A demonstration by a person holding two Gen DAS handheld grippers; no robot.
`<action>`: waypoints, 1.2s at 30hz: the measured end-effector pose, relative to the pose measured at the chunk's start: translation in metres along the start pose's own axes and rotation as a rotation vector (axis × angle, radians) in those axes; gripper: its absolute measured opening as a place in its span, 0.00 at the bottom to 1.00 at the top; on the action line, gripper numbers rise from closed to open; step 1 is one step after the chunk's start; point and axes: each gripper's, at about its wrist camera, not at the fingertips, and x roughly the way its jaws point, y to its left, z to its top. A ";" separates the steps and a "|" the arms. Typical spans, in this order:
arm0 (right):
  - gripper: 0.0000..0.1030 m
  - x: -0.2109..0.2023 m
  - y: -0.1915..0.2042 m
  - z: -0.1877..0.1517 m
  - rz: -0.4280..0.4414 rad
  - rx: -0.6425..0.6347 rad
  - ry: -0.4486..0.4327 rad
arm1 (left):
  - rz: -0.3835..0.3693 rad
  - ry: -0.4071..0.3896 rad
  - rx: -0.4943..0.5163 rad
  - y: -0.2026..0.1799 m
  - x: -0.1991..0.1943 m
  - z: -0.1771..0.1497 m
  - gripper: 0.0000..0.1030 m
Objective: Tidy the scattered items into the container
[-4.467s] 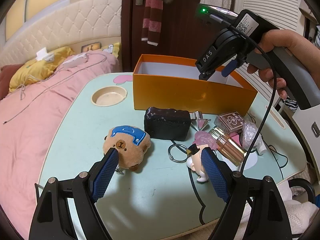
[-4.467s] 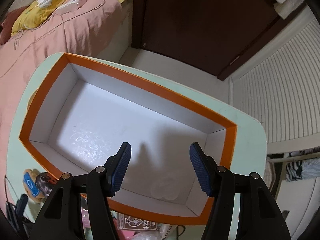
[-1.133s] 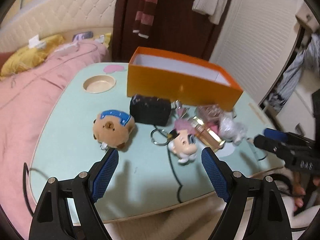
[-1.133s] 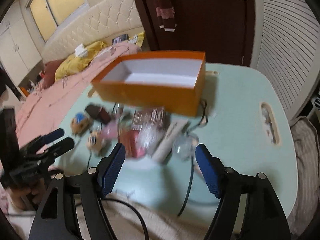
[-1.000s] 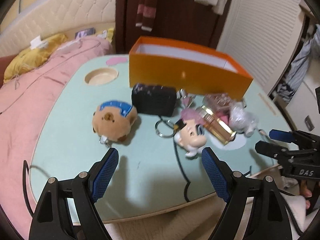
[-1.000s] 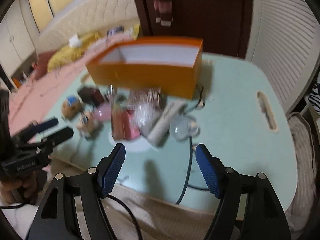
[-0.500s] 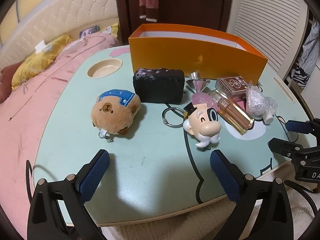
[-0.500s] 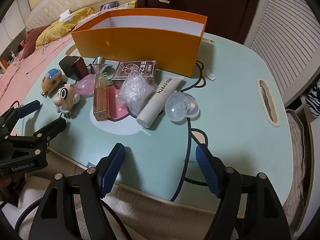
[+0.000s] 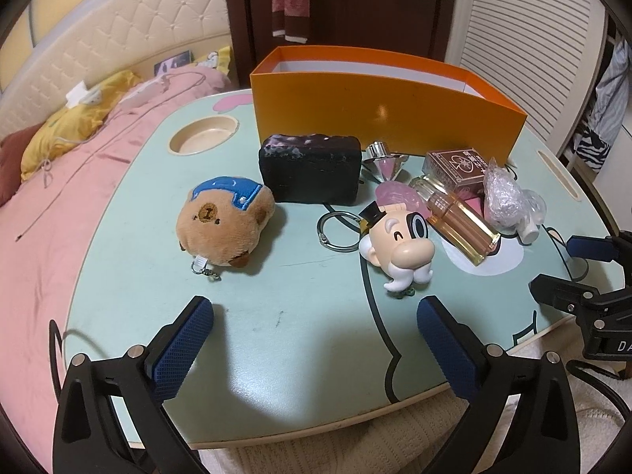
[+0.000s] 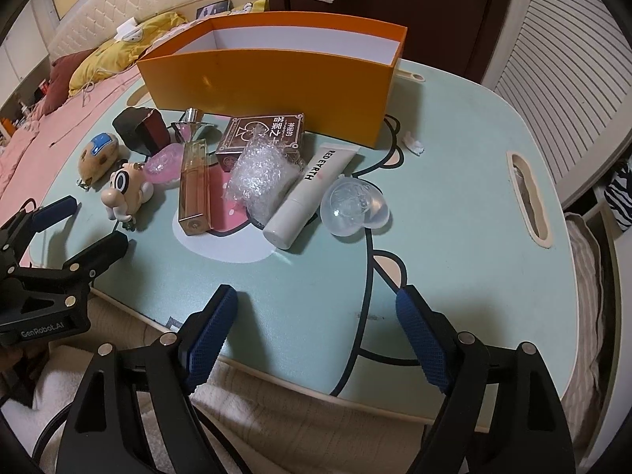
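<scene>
An empty orange box (image 9: 387, 114) (image 10: 268, 79) stands at the back of the mint table (image 9: 300, 359). In front of it lie a capybara plush (image 9: 225, 225), a black block (image 9: 312, 173), a cartoon head figure (image 9: 399, 241), a perfume bottle (image 10: 193, 185), a card box (image 10: 260, 134), bubble wrap (image 10: 260, 177), a white tube (image 10: 312, 193) and a clear capsule (image 10: 351, 207). My left gripper (image 9: 312, 316) hovers open over the front left of the table, short of the plush. My right gripper (image 10: 316, 300) hangs over the front edge, its jaws opening with nothing between them.
A pink bed (image 9: 47, 213) runs along the left. The table has a round cup recess (image 9: 203, 138) and a handle slot (image 10: 529, 201) at its right. A key ring (image 9: 337, 227) and a silver hourglass (image 9: 383, 160) lie among the items. A cream blanket (image 10: 300, 426) lies below the front edge.
The right gripper has left the box and now sits at the table's front edge beside the left one. Both pairs of jaws have widened. The blur has settled.
</scene>
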 end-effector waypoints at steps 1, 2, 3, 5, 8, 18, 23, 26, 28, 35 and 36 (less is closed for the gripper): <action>0.80 0.000 0.000 0.000 0.001 0.000 0.001 | 0.000 0.000 0.000 0.000 0.000 0.000 0.99; 0.80 0.000 0.000 0.000 0.001 -0.001 0.001 | 0.000 0.000 0.000 0.000 0.000 0.000 0.99; 0.80 0.000 0.000 0.001 0.002 -0.001 0.001 | 0.000 0.000 0.000 0.000 0.000 0.000 0.99; 0.81 0.000 0.000 0.001 0.003 -0.002 0.002 | 0.001 0.000 0.000 -0.001 0.000 0.000 0.99; 0.85 0.002 0.000 0.002 0.007 -0.004 0.007 | 0.003 -0.001 0.001 -0.004 0.001 0.000 0.99; 0.87 0.002 0.000 0.002 0.013 -0.010 0.006 | -0.160 -0.064 -0.052 0.017 -0.023 0.004 0.99; 0.87 0.002 0.000 0.001 0.013 -0.009 0.006 | -0.175 -0.168 -0.036 0.026 -0.043 0.010 0.99; 0.87 0.001 0.005 -0.001 0.010 -0.003 0.005 | -0.126 -0.197 -0.034 0.035 -0.046 0.012 0.99; 0.87 0.001 0.006 -0.001 0.010 -0.002 0.005 | -0.101 -0.205 -0.052 0.042 -0.045 0.013 0.96; 0.87 0.002 0.001 0.001 0.015 -0.011 0.005 | -0.077 -0.173 -0.097 0.061 -0.024 0.025 0.87; 0.87 0.002 0.001 0.001 0.014 -0.013 0.005 | -0.073 -0.170 -0.095 0.063 -0.020 0.027 0.86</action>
